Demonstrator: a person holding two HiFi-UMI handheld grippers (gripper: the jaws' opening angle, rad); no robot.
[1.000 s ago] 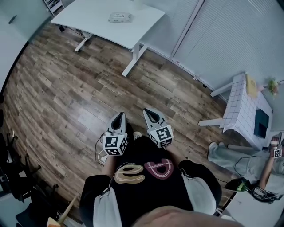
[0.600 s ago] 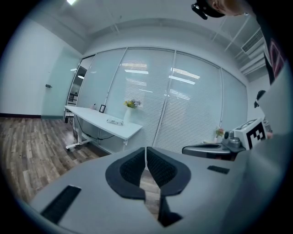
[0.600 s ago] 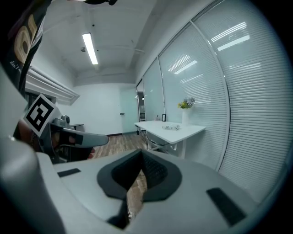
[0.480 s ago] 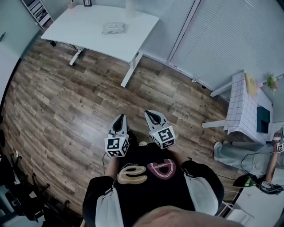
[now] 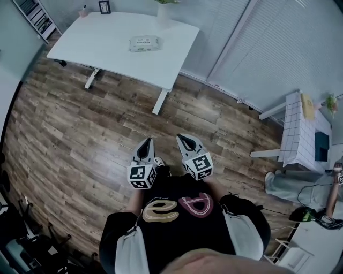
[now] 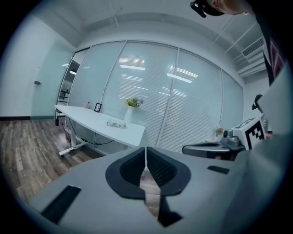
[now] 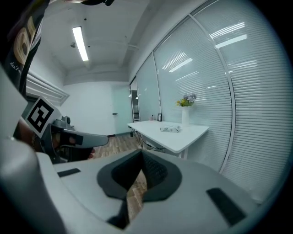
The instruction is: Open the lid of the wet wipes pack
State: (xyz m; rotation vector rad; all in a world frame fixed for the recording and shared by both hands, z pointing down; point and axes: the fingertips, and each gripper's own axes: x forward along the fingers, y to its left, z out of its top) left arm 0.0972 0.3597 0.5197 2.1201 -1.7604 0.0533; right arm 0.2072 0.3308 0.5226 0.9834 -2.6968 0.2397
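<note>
The pale, flat rectangular wet wipes pack (image 5: pixel 144 43) lies on the far white worktop (image 5: pixel 102 45). Nearer, over the brown plank floor (image 5: pixel 80 134), the left tongs (image 5: pixel 145 141) and right tongs (image 5: pixel 181 137) are each pressed together, empty.

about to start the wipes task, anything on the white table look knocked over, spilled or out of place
Nothing stands out. The wet wipes pack lies flat on the white table, and the vase and small frame stand upright near its far edge. No spill shows.
</note>
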